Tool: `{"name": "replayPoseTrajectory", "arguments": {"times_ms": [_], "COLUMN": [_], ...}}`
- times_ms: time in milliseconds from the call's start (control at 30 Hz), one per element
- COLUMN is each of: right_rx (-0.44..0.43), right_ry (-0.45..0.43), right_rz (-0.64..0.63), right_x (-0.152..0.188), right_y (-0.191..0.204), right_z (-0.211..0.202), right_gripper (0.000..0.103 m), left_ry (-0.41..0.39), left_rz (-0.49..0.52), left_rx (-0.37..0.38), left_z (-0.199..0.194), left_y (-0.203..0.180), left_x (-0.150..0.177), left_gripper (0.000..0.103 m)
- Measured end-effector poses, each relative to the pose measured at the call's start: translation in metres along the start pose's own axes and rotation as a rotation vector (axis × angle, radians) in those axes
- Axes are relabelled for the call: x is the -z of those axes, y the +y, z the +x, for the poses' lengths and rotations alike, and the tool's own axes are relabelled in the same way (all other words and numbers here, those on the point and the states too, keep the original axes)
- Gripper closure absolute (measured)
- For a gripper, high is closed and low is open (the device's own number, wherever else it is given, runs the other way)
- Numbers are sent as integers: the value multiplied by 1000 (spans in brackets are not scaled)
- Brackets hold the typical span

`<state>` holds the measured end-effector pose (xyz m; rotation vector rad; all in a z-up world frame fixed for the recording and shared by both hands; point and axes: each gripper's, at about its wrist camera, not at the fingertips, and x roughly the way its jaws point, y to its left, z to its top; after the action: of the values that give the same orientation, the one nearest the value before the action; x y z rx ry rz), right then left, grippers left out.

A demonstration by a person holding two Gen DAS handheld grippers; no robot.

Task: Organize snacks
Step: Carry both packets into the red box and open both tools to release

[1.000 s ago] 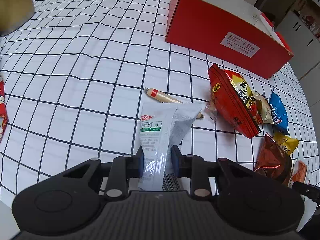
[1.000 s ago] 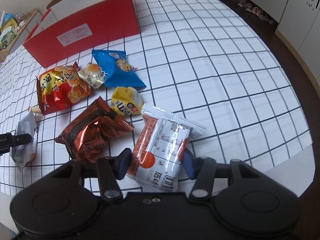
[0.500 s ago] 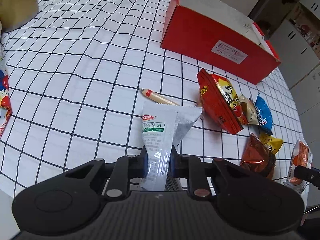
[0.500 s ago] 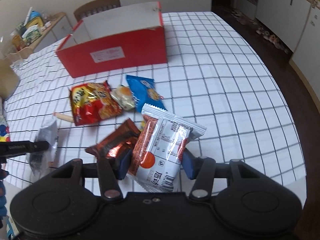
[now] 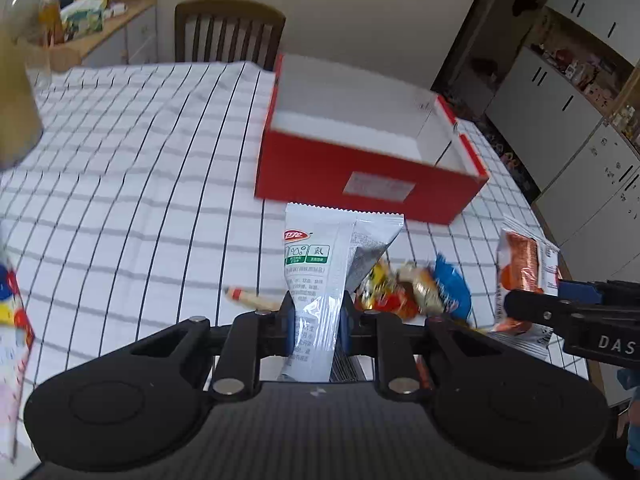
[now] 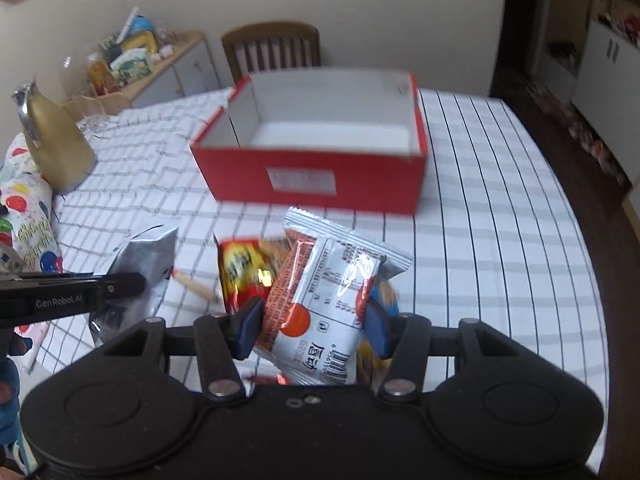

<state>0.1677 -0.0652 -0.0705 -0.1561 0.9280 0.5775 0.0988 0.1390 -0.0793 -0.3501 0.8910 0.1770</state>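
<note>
My left gripper (image 5: 316, 320) is shut on a white and silver snack pouch (image 5: 320, 264) and holds it above the table, short of the open red box (image 5: 368, 160). My right gripper (image 6: 312, 328) is shut on a white and orange snack packet (image 6: 332, 300), also raised in front of the red box (image 6: 316, 148). The box looks empty inside. Below lie a red chip bag (image 6: 240, 268), a blue packet (image 5: 452, 288) and a sausage stick (image 5: 252, 300). Each gripper shows in the other's view: the right one (image 5: 560, 308), the left one (image 6: 80, 288).
A checked cloth (image 5: 140, 160) covers the table. A gold jug (image 6: 56, 148) stands at the far left. A balloon-print bag (image 6: 28, 220) lies at the left edge. A wooden chair (image 5: 228, 32) stands behind the table. White cabinets (image 5: 580, 128) are to the right.
Both grippers have risen and tilted up with their packets, so the open top of the red box is now visible. The loose snacks stay on the cloth.
</note>
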Motion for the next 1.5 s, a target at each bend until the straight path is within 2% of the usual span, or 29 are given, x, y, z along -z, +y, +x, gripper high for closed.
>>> {"name": "replayPoseTrajectory", "arguments": {"times_ms": [267,467,767,933,1100,1267,1500], "right_rx": [0,37,102,110,118,114,105], "right_ry": [-72,-121,-159,-138,-102,-43,34], "right_rz": [-79,-158,-215,-217,-221,-201,-216], "right_x": [-50,-87,-131,-144,-151,-154,-153], "right_y": [5,8,1,-10,-14,-19,-17], "right_z": [8,23,62,87,112,138,168], "right_gripper": [51,51,51,51,51,51,51], "left_ry": [-58,-98,-67,-49,-44,17,116], "left_rz": [60,101,105,90,127,178,187], "left_rx": [-14,-42,-42,-41,-66,-107,-115], "left_z": [8,20,59,86,115,152,190], "left_y": [-17,-25,-24,-26,-38,-46,-47], "left_x": [-49,-89,-145,-171,-189,-193,-191], "left_gripper": [84,84,83,83,83,83,83]}}
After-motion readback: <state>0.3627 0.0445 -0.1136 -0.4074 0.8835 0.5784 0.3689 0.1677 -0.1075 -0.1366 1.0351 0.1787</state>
